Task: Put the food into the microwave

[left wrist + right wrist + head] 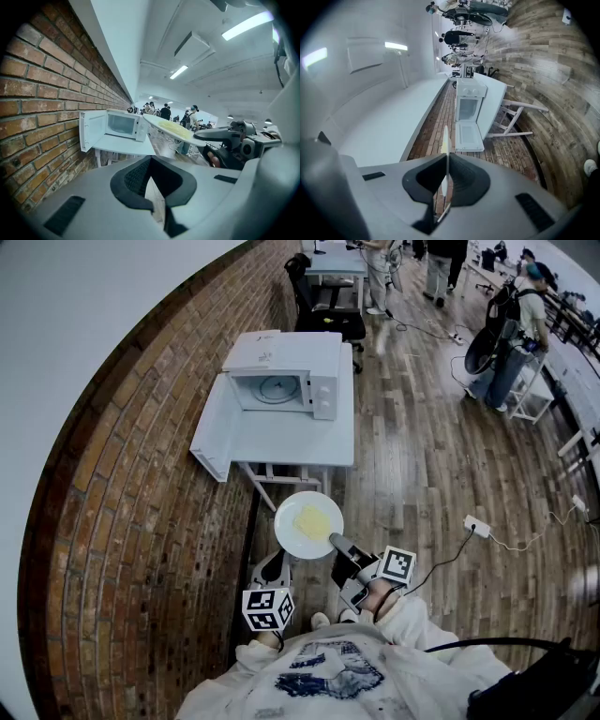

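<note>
One piece of food point(312, 520), flat, pale yellow and roughly square, lies on the one round white plate point(291, 538), a little off its middle. The plate is held level in the air above the wooden floor point(422, 456), just short of the near edge of the one white table point(300, 442). Of the two grippers, the right gripper point(336, 542) is clamped on the plate's near rim; in the right gripper view that rim point(446, 154) stands edge-on as a thin white line pinched between the dark pads. The left gripper point(272, 570) hangs lower, just beside and below the plate, with its jaws drawn nearly together, only a slit between them and nothing in it. On the table stands one white microwave point(286, 371), its door point(211, 427) swung wide to the left and its round turntable point(277, 388) bare. A brick wall point(141, 474) runs along the table's left side.
</note>
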The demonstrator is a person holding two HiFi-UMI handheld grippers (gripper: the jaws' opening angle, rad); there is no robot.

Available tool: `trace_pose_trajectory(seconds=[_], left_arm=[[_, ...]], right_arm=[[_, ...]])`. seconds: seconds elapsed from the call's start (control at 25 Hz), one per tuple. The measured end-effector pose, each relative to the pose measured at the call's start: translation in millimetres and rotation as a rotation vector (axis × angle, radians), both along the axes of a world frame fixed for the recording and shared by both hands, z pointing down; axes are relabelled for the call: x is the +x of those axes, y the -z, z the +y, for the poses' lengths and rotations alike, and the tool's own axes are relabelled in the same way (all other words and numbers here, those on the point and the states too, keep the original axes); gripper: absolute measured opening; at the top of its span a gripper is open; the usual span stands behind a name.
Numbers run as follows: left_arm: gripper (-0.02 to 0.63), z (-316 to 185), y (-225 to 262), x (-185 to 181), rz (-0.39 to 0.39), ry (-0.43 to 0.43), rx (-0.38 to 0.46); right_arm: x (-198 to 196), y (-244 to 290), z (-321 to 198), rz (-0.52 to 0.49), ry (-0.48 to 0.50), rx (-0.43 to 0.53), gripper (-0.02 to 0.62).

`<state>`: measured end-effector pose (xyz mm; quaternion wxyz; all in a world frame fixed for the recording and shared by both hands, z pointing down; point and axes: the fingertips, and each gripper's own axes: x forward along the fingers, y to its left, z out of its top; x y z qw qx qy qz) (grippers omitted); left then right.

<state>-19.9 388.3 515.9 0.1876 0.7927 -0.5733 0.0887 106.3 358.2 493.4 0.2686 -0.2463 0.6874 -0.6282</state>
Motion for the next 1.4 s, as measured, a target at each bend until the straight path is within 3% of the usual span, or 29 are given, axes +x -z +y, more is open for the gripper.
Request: trace_pose_trajectory(seconds=[0.64,1.0,1.4], left_arm=[[0.008,-12,-8,25,-0.009,0.015,-0.026],[0.008,-14,-12,34,-0.003,0.072,-0.015],[0.008,-27,-21,31,-0.003,0.092,-0.03]], right_arm=[[27,-5,-15,-0.018,0.004,-0.015,0.028],[39,-6,-19,-0.007,0.06,0.025,0.025],[33,-10,-33,-0.02,0.097,0.001,0.025]])
